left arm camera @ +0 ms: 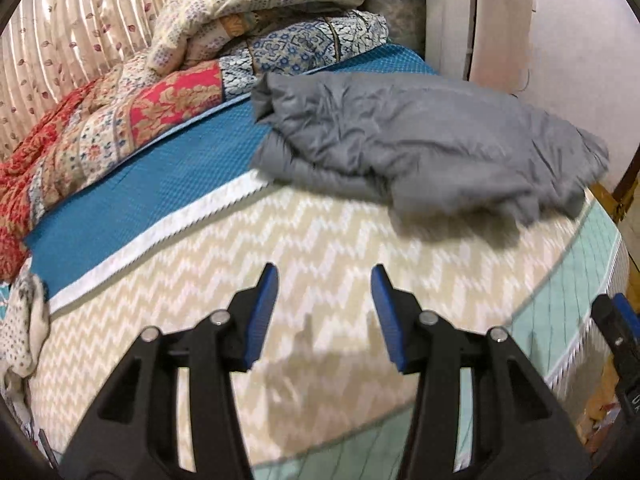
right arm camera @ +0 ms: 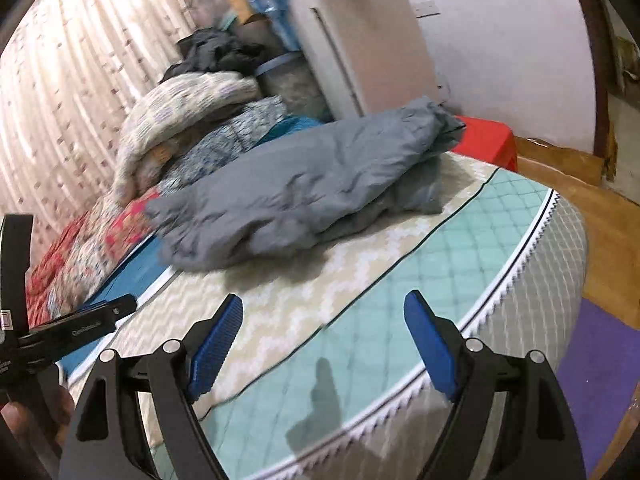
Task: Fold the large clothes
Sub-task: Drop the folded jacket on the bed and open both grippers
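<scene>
We see the grey garment lying bunched and wrinkled on the bed, towards its far edge, partly over the beige zigzag cover and partly over the teal blanket. It lies well ahead of both grippers, touching neither.

Our left gripper hangs above the zigzag cover with its blue pads parted and nothing between them; only bare cover shows through the gap. Our right gripper hangs over the mint quilted strip near the bed's right edge, its jaws likewise apart and empty (their shadows fall on the fabric below).

In the right wrist view the left gripper's black body enters from the left edge, and white lettering runs along one bar, too blurred for us to read. A sliver of a hand shows under it at the lower left.

Along the bed's left side, patterned quilts are piled against a leaf-printed curtain. A red object sits beyond the far right corner, partly hidden by the garment, so we cannot tell what it is. Both views are smeared by motion, the garment's near edge most of all, and its shape (sleeves, collar) is not discernible.
</scene>
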Demonstrator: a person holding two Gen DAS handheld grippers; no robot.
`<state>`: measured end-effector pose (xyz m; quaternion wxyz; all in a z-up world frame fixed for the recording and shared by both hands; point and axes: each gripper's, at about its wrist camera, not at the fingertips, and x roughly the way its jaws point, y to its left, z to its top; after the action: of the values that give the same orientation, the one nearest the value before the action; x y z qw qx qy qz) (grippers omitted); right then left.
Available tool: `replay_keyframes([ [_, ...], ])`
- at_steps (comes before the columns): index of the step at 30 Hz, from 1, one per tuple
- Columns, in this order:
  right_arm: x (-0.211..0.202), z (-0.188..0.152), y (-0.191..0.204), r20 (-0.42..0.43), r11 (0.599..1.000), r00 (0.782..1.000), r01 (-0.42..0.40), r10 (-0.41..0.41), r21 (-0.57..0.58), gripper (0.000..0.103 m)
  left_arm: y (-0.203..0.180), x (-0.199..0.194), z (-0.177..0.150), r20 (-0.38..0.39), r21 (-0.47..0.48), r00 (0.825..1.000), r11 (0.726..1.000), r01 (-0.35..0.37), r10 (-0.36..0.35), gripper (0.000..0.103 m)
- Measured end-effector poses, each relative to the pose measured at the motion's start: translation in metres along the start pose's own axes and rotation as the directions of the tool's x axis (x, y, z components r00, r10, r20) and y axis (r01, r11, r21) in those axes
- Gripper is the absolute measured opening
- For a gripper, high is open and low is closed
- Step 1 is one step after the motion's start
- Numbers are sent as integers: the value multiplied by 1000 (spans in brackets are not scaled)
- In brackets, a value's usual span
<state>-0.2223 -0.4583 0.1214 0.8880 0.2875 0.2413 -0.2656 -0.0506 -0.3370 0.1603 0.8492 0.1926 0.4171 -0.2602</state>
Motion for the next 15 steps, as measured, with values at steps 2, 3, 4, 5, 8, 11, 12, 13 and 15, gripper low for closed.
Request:
replay_keyframes([
  [2,-3,-7,11,-35,1000,999,-28,28,-8,44,8,-14,-17,-3,-14,1000,1000,-2,2,46],
  [3,-8,-14,18,-59,999,997,-51,51,-6,44,11,-19,-24,-3,-20,1000,1000,-3,3,46],
  [4,-8,-17,22,-70,998,996,-62,62,-5,44,16,-26,-32,-4,-27,1000,1000,-6,5,46],
  [5,-12,-23,28,-87,997,993,-77,76,-5,44,20,-30,-38,-6,-28,1000,1000,-8,8,46],
  [8,-20,-33,41,-124,995,987,-104,102,-5,44,29,-42,-55,-14,-30,1000,999,-15,15,46],
  [11,-35,-43,50,-132,994,985,-111,108,-16,44,42,-56,-73,-19,-48,1000,999,-17,16,46],
  [12,-40,-45,54,-131,993,985,-112,108,-25,44,44,-60,-76,-17,-55,1000,998,-17,16,47],
  [13,-44,-47,56,-130,993,986,-113,108,-30,44,49,-65,-82,-14,-64,1000,998,-18,17,48],
  [15,-55,-51,63,-128,992,985,-121,115,-41,44,56,-74,-89,-8,-78,1000,997,-22,21,57],
])
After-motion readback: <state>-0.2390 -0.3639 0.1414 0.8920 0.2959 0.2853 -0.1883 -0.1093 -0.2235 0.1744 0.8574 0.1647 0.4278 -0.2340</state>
